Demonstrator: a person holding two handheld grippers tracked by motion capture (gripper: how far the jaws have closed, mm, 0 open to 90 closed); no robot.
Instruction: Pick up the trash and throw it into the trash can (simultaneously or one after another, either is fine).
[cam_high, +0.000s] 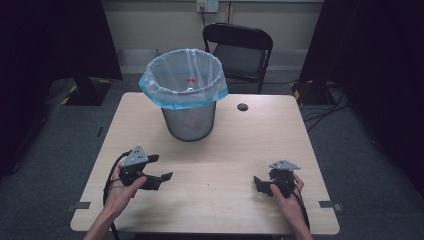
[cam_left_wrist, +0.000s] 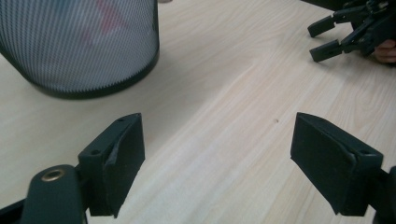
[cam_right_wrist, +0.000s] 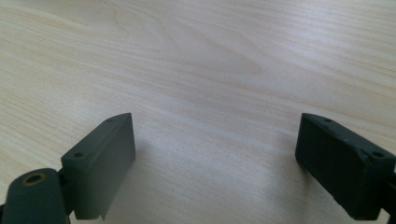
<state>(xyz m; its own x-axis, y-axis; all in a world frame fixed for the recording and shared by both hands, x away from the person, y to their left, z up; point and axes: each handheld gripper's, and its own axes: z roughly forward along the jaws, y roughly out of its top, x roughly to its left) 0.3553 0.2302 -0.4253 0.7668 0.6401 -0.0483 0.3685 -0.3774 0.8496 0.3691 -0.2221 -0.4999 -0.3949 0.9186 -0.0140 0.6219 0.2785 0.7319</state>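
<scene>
A metal mesh waste bin lined with a blue-rimmed plastic bag stands at the back middle of the wooden table; something red lies inside it. My left gripper hovers low over the table's front left, open, with bare wood between its jaws; its own view has the bin's mesh wall at upper left. My right gripper rests near the front right, open and holding nothing. It appears far off in the left gripper view, and its own view looks down on bare wood.
A black folding chair stands behind the table. A round cable hole sits in the tabletop to the right of the bin. Dark curtains and cables flank the table on the grey floor.
</scene>
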